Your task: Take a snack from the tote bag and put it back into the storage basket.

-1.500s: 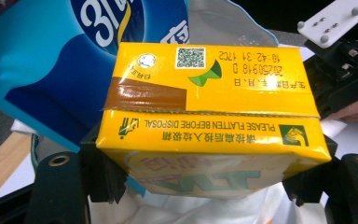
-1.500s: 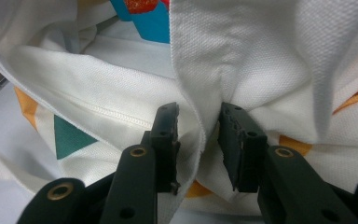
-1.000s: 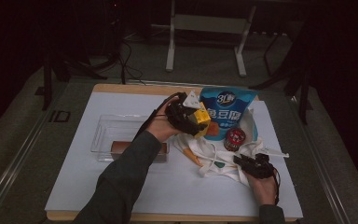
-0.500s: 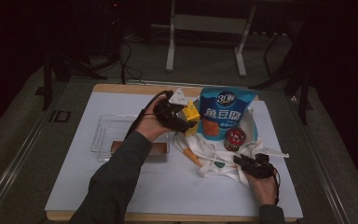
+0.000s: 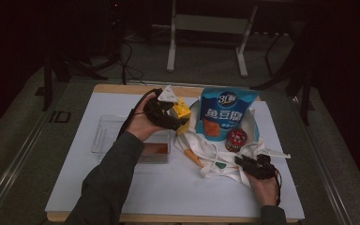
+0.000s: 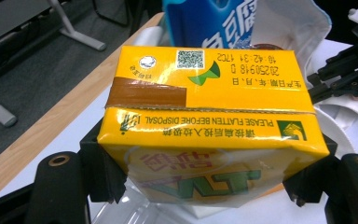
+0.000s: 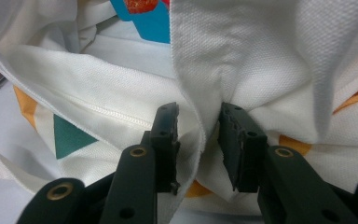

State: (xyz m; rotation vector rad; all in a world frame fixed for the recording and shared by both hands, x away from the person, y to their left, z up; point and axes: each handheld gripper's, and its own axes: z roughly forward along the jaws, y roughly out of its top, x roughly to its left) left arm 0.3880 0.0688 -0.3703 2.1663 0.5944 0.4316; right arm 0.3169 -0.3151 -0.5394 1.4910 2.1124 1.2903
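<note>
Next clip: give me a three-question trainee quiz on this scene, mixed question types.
1. True or false: the left gripper holds a yellow drink carton.
2. What does the right gripper pinch? A) red can B) white cloth bag C) blue snack pouch
3. Which item stands beside the blue snack pouch on the white cloth bag?

Key
1. True; both jaws press the carton's sides.
2. B; a fold of cloth sits between the jaws.
3. The red can.

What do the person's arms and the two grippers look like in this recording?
Both grippers, left and right, are black, each topped by a grey three-cornered plate with a black cable trailing back. In the gripper views the jaws are matt black with brass-ringed holes and ridged pads. The left arm wears a dark grey-green sleeve.
</note>
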